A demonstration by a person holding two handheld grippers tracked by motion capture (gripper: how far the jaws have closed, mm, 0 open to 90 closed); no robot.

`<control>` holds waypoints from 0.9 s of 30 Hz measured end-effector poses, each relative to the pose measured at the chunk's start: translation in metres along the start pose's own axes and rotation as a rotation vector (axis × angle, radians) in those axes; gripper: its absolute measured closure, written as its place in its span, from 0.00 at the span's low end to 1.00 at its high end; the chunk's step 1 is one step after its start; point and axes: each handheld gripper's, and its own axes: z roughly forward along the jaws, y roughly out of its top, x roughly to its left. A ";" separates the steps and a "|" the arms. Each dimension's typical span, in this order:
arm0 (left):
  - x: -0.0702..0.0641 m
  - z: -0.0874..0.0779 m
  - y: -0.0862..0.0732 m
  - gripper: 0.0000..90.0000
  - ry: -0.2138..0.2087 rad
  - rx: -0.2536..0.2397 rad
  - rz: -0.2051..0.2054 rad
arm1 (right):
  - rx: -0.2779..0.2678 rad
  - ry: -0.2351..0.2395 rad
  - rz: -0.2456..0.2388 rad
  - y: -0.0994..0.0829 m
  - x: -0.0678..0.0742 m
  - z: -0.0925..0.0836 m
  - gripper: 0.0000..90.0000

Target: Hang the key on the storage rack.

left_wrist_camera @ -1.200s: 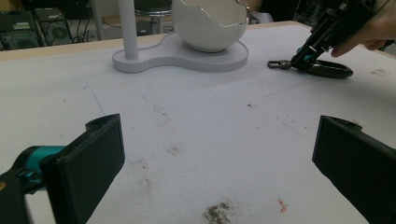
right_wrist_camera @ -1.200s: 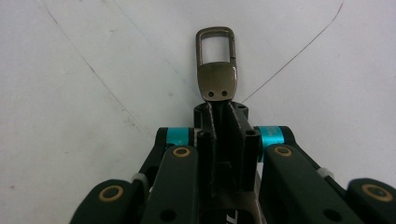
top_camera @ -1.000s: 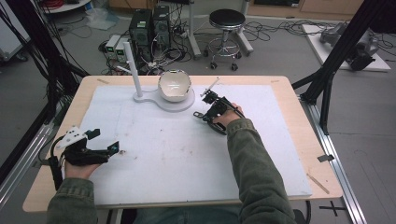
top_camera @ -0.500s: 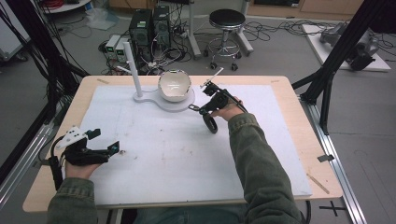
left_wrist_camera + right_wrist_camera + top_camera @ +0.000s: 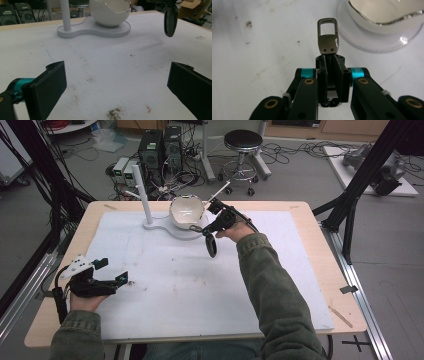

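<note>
Black key fob (image 5: pixel 211 245) w/ metal clasp (image 5: pixel 327 37) pinched in right gripper (image 5: pixel 216 222), jaws clamped on its strap, fob dangling above white mat (image 5: pixel 200 285) at 5 o'clock of egg-shaped bowl (image 5: pixel 186 211) on stand (image 5: pixel 150 225). Left gripper (image 5: pixel 107 281) resting near mat's 8 o'clock edge, jaws wide apart, nothing between. Step in hand: prob. carry toward bowl or post (image 5: pixel 142 195). Next: needs lift over rim, fob centred, then release.
</note>
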 end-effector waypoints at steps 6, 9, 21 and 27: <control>0.000 0.001 0.000 0.03 -0.009 -0.001 -0.004 | 0.014 0.012 -0.036 0.026 0.011 0.002 0.91; 0.000 0.001 0.000 0.03 -0.014 -0.003 -0.001 | 0.010 0.018 -0.046 0.033 0.013 0.002 0.91; 0.001 0.001 0.000 0.03 -0.017 -0.005 -0.002 | -0.021 0.034 -0.087 0.080 0.025 -0.002 0.91; 0.001 0.001 0.000 0.03 -0.016 -0.005 -0.001 | -0.021 0.030 -0.107 0.094 0.031 -0.001 0.91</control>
